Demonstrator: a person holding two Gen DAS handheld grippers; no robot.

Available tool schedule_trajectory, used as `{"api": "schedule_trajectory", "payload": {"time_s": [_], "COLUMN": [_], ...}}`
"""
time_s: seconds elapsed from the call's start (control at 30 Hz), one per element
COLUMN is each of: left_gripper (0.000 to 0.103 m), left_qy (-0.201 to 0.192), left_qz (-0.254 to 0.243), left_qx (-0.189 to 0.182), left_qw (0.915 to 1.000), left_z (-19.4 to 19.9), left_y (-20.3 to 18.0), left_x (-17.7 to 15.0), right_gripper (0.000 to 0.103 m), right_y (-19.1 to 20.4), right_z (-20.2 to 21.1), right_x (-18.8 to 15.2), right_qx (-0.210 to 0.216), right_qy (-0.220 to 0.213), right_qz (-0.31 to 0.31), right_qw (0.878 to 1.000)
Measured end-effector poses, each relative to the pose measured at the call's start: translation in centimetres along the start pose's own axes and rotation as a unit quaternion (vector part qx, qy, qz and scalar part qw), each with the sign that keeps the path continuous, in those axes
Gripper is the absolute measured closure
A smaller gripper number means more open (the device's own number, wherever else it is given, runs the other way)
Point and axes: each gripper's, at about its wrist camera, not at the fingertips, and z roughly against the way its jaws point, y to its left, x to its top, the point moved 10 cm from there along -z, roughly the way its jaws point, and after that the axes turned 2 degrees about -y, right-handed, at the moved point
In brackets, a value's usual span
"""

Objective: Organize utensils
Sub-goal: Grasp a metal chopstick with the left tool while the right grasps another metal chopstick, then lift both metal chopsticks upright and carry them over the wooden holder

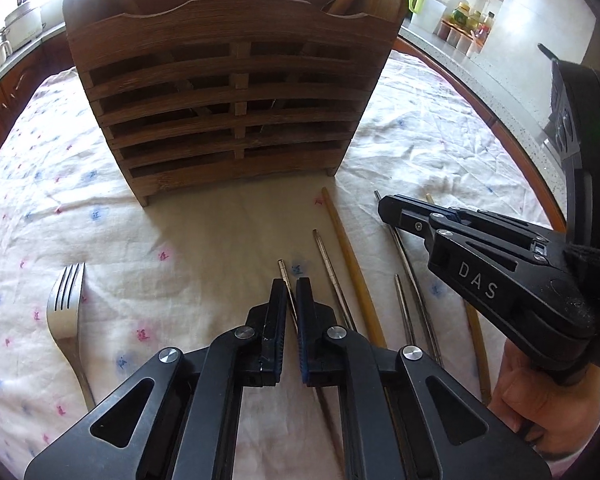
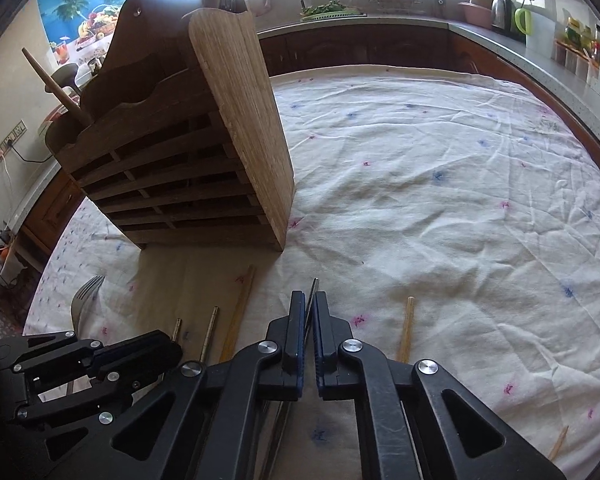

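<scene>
- Our left gripper [image 1: 291, 292] is clamped on a metal chopstick [image 1: 285, 276], lower centre of its view.
- Our right gripper [image 2: 309, 306] pinches another metal chopstick [image 2: 313, 292], lower centre.
- Wooden holder [image 1: 228, 92] stands upper centre on the clothed worktop [image 2: 440, 200].
- Best lift both level, then tip them upright over a compartment.

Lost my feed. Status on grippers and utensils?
Left gripper shut on a metal chopstick. Right gripper shut on another metal chopstick. Wooden holder ahead. Fork still on cloth; nothing blocking.

Cloth-covered table [image 2: 440, 184]: wooden utensil rack [image 1: 228, 120], fork [image 1: 66, 304], loose metal and bamboo chopsticks [image 1: 352, 268]
</scene>
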Motion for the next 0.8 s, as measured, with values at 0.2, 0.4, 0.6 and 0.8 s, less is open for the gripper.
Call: {"api": "schedule_trajectory", "payload": {"time_s": [0.2,0.4,0.6,0.8], "left_gripper": [0.103,0.103,0.097,0.080], "left_qy": [-0.024,-0.039,-0.006,0.026], "left_qz": [0.016,0.024,0.010,-0.010], "left_qx": [-0.017,-0.036,-0.026,-0.012], "left_qw": [0.9994,0.9983,0.9996,0.9995], "left_z": [2.7,5.3,3.6,1.1], "left_y": [1.0,1.7,0.8,-0.2], "left_x": [0.1,0.3,-0.5,-1.4], "right_gripper": [0.100,0.100,0.101,0.103], "right_y": [0.2,0.2,0.2,-0.7], "right_z": [3.1,6.4,7.7,8.5], "right_x": [0.6,0.8,0.3,-0.7], "right_qx": [0.020,0.031,0.033,0.033], "right_qy": [-0.028,-0.055,-0.064,-0.063], "right_qz": [-0.024,-0.034,-0.049,-0.061], "right_qw": [0.999,0.997,0.996,0.996]}}
